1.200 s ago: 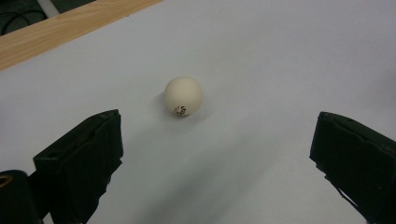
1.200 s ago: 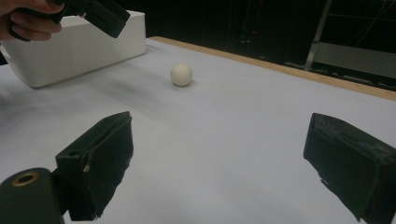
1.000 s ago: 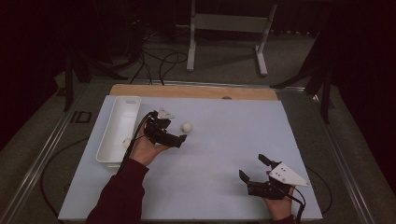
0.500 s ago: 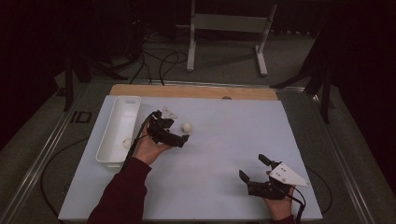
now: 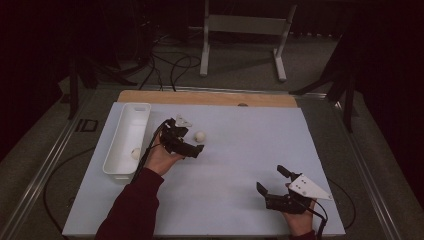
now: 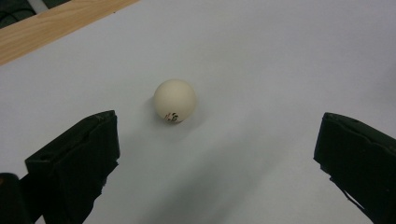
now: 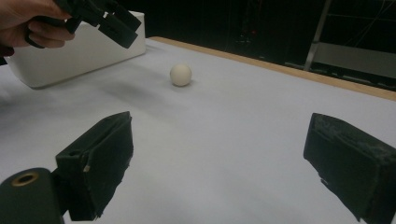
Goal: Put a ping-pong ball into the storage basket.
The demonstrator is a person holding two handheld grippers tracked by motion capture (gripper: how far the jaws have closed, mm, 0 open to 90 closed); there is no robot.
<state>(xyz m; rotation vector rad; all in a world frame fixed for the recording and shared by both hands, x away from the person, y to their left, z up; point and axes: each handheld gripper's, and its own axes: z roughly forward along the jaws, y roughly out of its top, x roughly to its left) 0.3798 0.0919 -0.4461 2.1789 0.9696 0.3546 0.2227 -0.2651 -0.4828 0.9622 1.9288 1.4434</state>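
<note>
A cream ball (image 5: 200, 135) with a small dark print lies on the white table mat (image 5: 240, 150). My left gripper (image 5: 191, 141) hovers just to its left, open, and the ball (image 6: 174, 101) sits a little ahead of the gap between the jaws. A second ball (image 5: 135, 153) rests inside the white tray (image 5: 127, 135). Near the front right of the mat my right gripper (image 5: 271, 180) stands open with nothing in it. The right gripper view looks across the mat at the ball (image 7: 180, 74), the tray (image 7: 79, 51) and the left gripper (image 7: 116, 21).
A wooden strip (image 5: 210, 98) runs along the mat's far edge. Beyond the table stand a metal frame (image 5: 245, 30) and loose cables (image 5: 170, 65) on the floor. Bare mat lies between the two grippers.
My left gripper has moved a little forward and to the right, closer to the ball on the mat. The right gripper has stayed where it was.
</note>
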